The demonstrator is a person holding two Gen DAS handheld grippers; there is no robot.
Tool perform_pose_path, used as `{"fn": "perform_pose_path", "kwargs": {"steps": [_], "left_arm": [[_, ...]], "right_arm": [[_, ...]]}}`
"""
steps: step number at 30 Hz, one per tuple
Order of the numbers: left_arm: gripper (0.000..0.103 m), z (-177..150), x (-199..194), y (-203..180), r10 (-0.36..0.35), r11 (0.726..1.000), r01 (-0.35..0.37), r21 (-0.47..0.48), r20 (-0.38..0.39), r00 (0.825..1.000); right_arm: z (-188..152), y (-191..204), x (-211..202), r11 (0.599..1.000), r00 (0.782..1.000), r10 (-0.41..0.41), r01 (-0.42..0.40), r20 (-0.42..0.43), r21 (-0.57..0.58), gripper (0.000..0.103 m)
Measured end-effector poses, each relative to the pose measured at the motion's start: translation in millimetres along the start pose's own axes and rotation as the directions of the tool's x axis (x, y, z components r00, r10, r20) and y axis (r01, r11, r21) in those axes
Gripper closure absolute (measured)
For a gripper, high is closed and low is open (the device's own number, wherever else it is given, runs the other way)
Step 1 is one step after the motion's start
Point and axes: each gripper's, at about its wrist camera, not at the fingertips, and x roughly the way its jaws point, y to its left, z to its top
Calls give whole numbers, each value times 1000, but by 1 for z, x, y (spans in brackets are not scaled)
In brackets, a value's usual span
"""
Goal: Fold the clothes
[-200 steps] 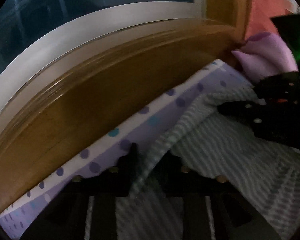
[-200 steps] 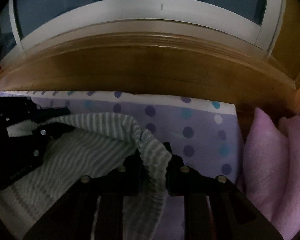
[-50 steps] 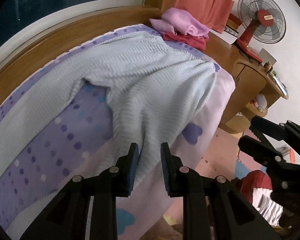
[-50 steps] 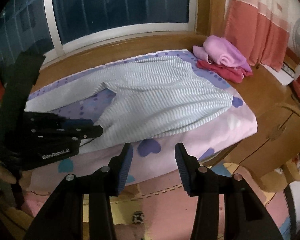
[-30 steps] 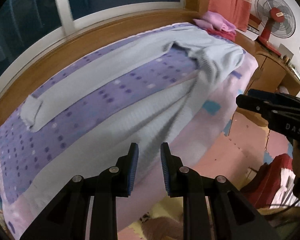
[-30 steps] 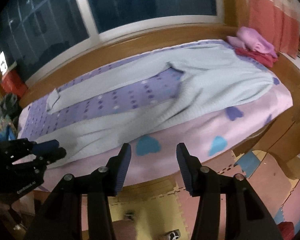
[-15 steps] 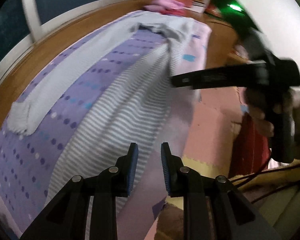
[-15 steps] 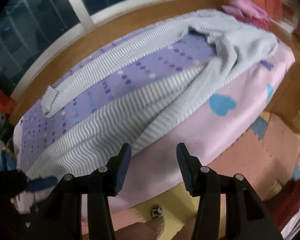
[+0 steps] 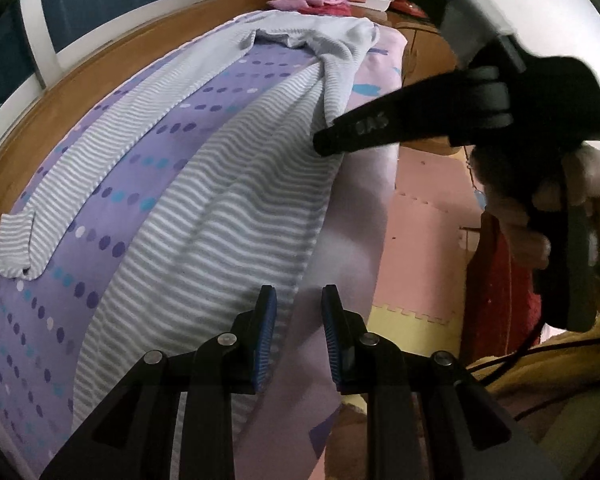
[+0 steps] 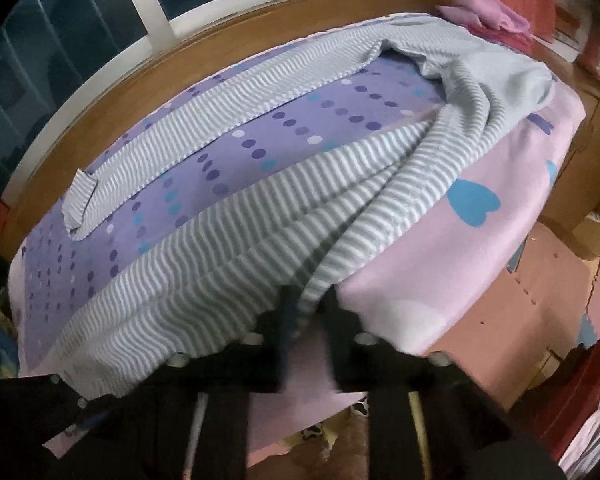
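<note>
The striped pajama pants (image 10: 260,216) lie spread across the bed (image 10: 440,304), frame centre. The right gripper (image 10: 306,312) is clenched on the near leg's edge. The left gripper (image 9: 296,332) stands released astride that hem; it should pinch the hem fully before any lift.

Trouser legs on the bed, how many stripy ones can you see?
2. The far leg lies along the wooden window side of the bed, its cuff folded over. The near leg runs along the bed's front edge, beside the pink sheet. None seems hidden.
</note>
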Motion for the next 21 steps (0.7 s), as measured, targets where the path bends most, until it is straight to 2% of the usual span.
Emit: {"fn": "perform_pose_path", "kwargs": {"steps": [4,5,6,7,11,14,17,21], "left_arm": [[80,8,2,1,9,1000,-8,-6,16,1000],[84,10,0,1,6,1000,-6,-12,28,1000],[97,13,-4,3,7,1000,-6,-22,43,999],[100,17,-10,7,13,999,-11,-39,59,998],[100,31,-37,36,14,990,2,-141,118,993],[100,38,-47,64,37,974,-6,-224,136,990],[100,43,-43,93,86,951,-44,-307,123,989],[100,43,-24,132,124,907,-86,-412,68,990]], "right_arm": [[13,1,-26,995,993,95,-94,73,-10,98],[17,2,-33,993,988,119,-117,96,-20,98],[23,4,-40,990,984,139,-136,115,-33,98],[29,6,-45,987,979,155,-150,130,-51,98],[57,21,-44,975,968,201,-183,153,-122,98],[77,36,-27,964,962,239,-219,134,-151,98],[95,49,-1,954,961,257,-237,99,-183,98],[109,57,51,954,973,229,-222,9,-202,98]]}}
